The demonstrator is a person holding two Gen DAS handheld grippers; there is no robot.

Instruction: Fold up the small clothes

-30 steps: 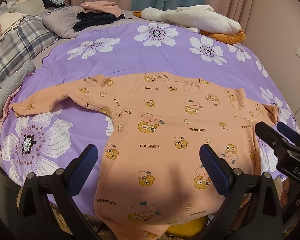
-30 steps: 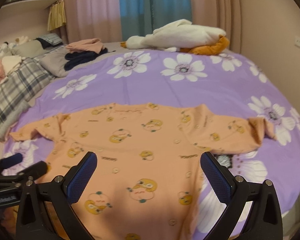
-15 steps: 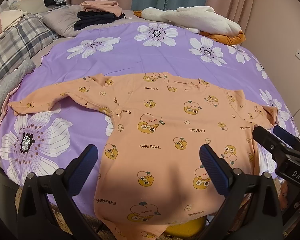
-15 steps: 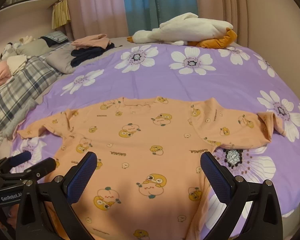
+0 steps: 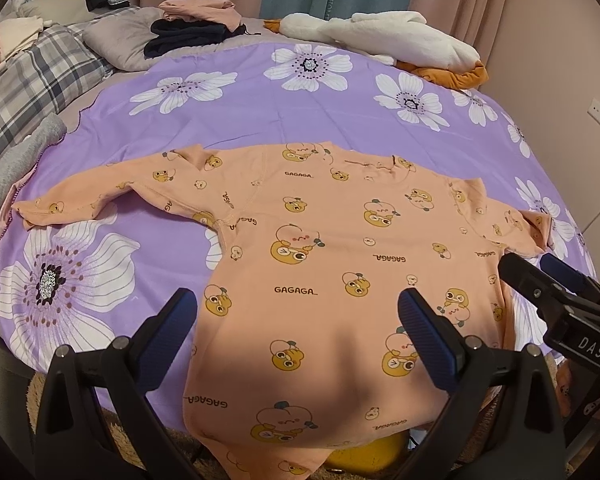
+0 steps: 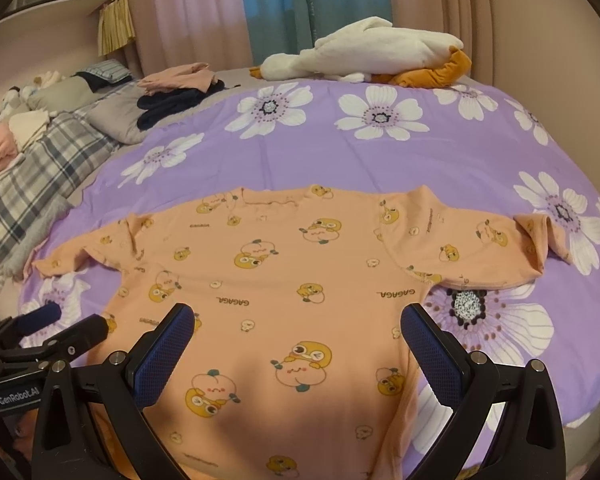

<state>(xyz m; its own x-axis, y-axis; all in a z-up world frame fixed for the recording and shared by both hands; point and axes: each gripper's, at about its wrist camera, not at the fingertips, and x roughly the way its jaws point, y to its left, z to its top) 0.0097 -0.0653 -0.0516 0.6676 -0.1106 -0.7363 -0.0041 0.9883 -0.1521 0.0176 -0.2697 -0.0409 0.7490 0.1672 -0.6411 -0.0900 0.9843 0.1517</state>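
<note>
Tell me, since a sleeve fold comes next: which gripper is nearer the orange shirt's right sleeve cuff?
Right. The right gripper hovers over the hem nearer that turned-over cuff; the left gripper hovers farther left.

Peach-orange shirt [image 5: 340, 264] printed with yellow cartoon ducks and brown "GAGAGA" lettering; purple bedsheet [image 5: 260, 120] with large white flowers — dark-dotted centres. Grey-and-white plaid blanket [image 5: 28, 80]; white plush [image 6: 372, 52] with orange parts; pink and teal curtains [image 6: 268, 12].

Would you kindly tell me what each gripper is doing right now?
Left gripper: open, holding nothing, above the orange shirt.
Right gripper: open, holding nothing, above the same shirt.
</note>
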